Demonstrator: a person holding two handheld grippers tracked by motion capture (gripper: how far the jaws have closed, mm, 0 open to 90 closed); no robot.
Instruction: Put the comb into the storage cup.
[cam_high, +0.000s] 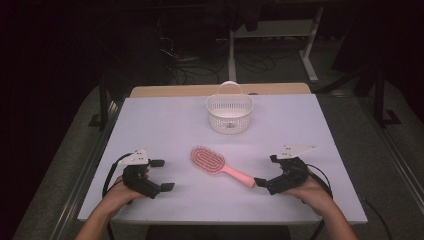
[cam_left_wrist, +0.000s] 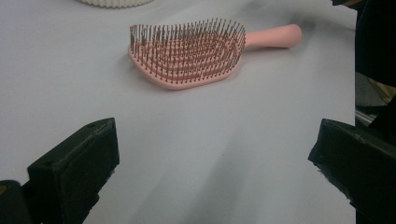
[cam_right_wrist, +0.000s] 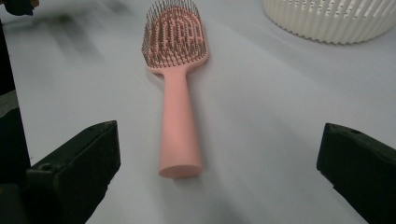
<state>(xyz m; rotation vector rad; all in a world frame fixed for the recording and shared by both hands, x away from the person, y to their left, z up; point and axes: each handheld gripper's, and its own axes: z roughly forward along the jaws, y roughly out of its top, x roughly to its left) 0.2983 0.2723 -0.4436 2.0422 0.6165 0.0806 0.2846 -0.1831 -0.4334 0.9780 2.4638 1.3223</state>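
Right gripper (cam_high: 264, 170): it rests low over the table at the right side, held by the person's right hand (cam_high: 312, 192). Its two black jaws stand wide apart and hold nothing. In the right gripper view, the end of the brush handle lies between the jaws but touches neither of them.
Left gripper (cam_high: 162, 174): it is at the left side of the table, held by the left hand (cam_high: 116, 196). Its jaws are also spread wide and empty, and they point toward the brush head.
Hairbrush (cam_high: 220, 166): it is pink and lies flat on the table between the two grippers, with the bristles up. The head is toward the left gripper and the handle points toward the right gripper. It is near the right gripper and a little further from the left one.
Basket (cam_high: 229, 113): it is white with slotted walls and an upright handle. It stands behind the brush, apart from it.
Table (cam_high: 165, 120): the top is white and flat.
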